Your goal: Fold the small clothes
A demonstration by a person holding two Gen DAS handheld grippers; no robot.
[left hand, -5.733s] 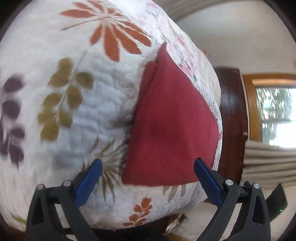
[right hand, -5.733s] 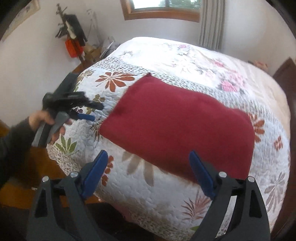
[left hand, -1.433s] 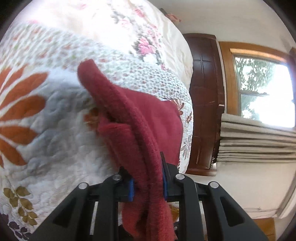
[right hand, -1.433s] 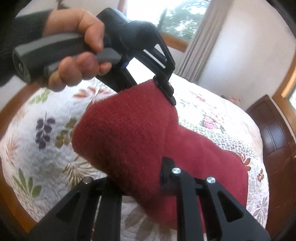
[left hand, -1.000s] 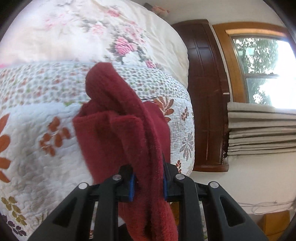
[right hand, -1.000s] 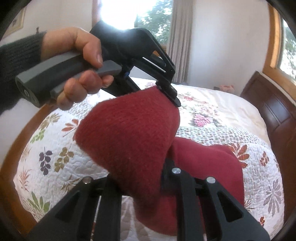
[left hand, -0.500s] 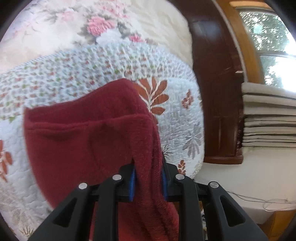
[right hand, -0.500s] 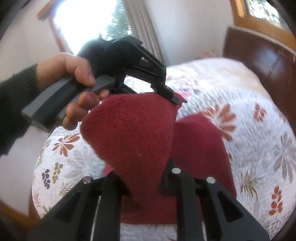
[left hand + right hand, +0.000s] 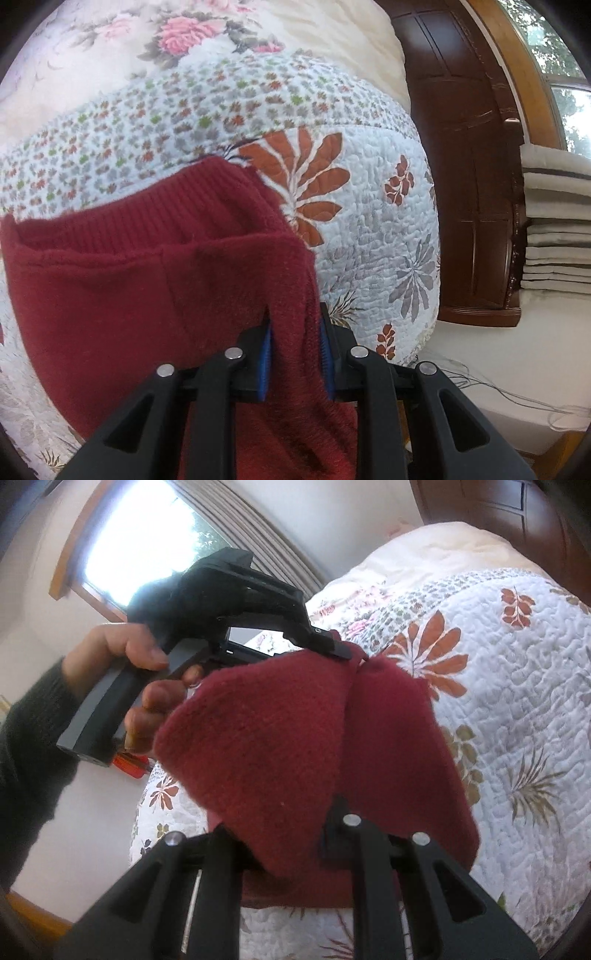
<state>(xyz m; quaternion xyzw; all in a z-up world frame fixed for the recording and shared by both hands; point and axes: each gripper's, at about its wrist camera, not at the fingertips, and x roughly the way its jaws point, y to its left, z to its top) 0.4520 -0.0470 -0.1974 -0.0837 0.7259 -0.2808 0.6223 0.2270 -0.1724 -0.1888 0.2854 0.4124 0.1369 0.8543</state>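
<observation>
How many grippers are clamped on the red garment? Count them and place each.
2. The left gripper pinches the red garment at its far corner; the right gripper grips the near corner.

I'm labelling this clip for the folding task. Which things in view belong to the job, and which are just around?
In the job:
- red knit garment
- left gripper, shut on it
- right gripper, shut on it
- quilted bed cover beneath

Just around:
- dark wooden headboard
- window
- stacked folded cloths

A home bedroom: floral quilted bedspread [image 9: 369, 206], dark wooden headboard [image 9: 461, 166], curtained window [image 9: 147, 542].
</observation>
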